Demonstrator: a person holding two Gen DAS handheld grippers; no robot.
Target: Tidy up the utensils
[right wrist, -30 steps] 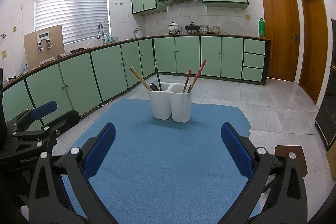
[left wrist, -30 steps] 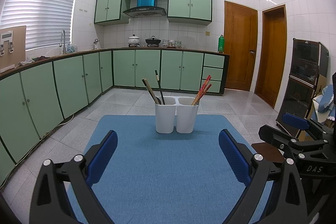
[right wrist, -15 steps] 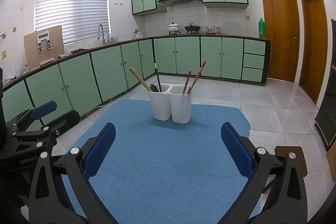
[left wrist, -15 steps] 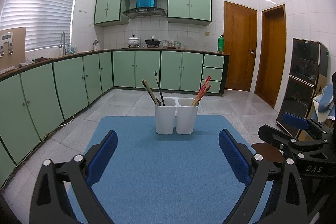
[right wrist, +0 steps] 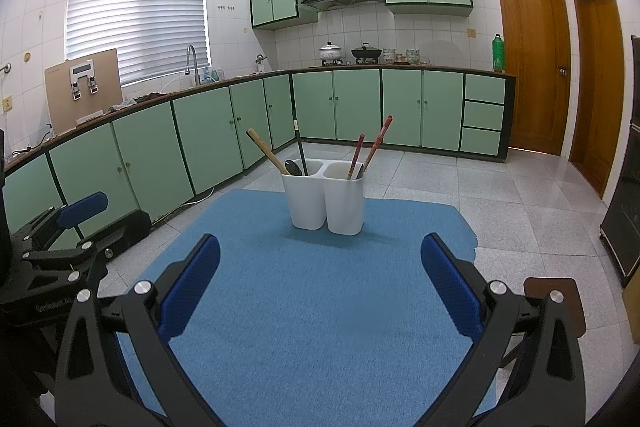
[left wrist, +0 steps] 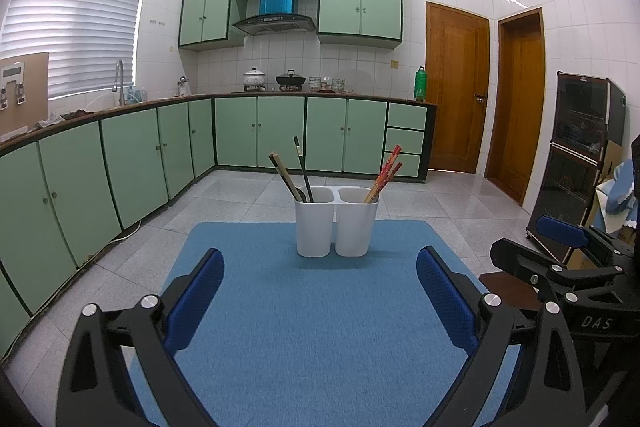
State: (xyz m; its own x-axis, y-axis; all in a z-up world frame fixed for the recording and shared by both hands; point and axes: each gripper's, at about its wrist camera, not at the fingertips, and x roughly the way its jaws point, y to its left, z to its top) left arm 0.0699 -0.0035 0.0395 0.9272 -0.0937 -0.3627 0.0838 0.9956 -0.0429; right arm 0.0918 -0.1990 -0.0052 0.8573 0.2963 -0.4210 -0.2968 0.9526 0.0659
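Nothing has changed: both tongs, left point(left wrist: 316, 301) and right point(right wrist: 320, 291), stay wide open, empty, short of the holder point(left wrist: 336, 225); sorting looks finished.

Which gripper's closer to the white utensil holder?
Too close to call. Left gripper faces the white utensil holder head-on; right gripper sits beside it, holder equally centred ahead. Both open, well short, apart from it on the blue mat.

Colours in my view
White holder point(left wrist: 336, 227), blue mat point(left wrist: 312, 327), red patterned chopsticks point(left wrist: 386, 171) (my pads point(left wrist: 196, 299): blue).
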